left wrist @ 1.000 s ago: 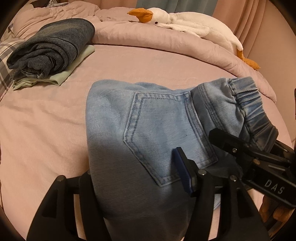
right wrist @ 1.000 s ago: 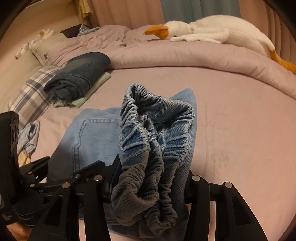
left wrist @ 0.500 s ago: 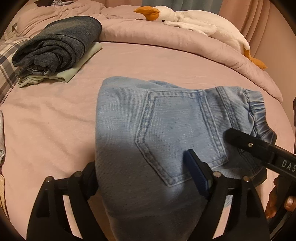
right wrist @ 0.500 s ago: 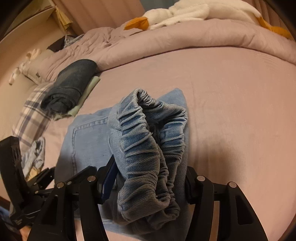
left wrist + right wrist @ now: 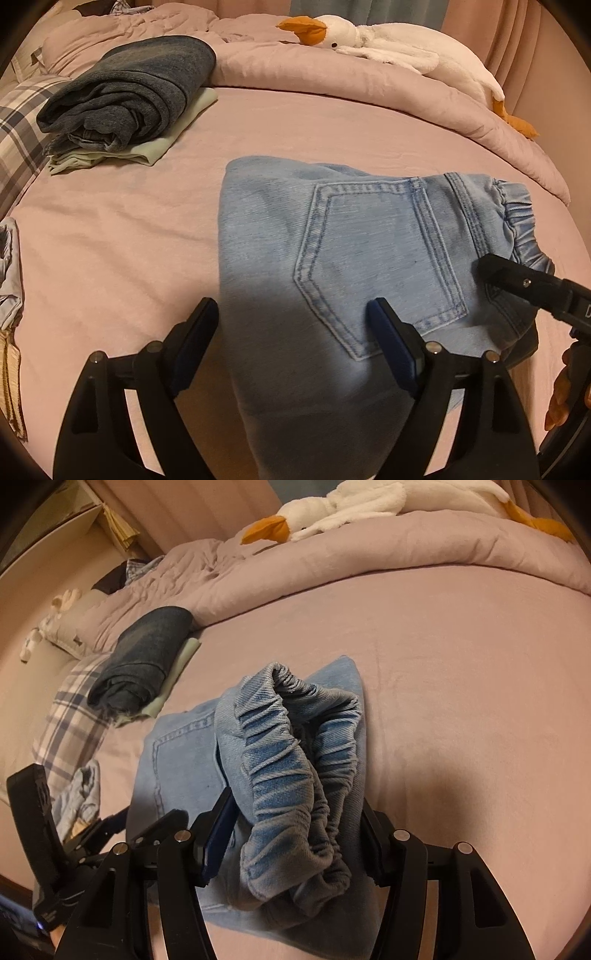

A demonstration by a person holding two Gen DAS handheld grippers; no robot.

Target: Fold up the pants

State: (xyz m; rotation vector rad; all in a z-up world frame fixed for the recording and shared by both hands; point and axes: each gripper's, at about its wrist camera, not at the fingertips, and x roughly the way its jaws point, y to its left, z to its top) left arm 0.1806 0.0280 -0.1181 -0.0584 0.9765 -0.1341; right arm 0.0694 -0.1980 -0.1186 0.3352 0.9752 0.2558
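While the light-blue pants (image 5: 351,266) lie folded into a compact bundle on the near middle of the bed (image 5: 122,236), pocket up, I keep both tools low to settle the fold. Left gripper (image 5: 291,332): jaws wide apart, straddling the near left edge, clamping nothing. Right gripper (image 5: 295,834): jaws around the bunched elastic waistband (image 5: 295,760), pads apparently pressing it.

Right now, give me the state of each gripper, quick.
Left gripper: open, straddling the folded light blue jeans, not pinching them.
Right gripper: waistband bunched between its fingers; a firm hold cannot be told.
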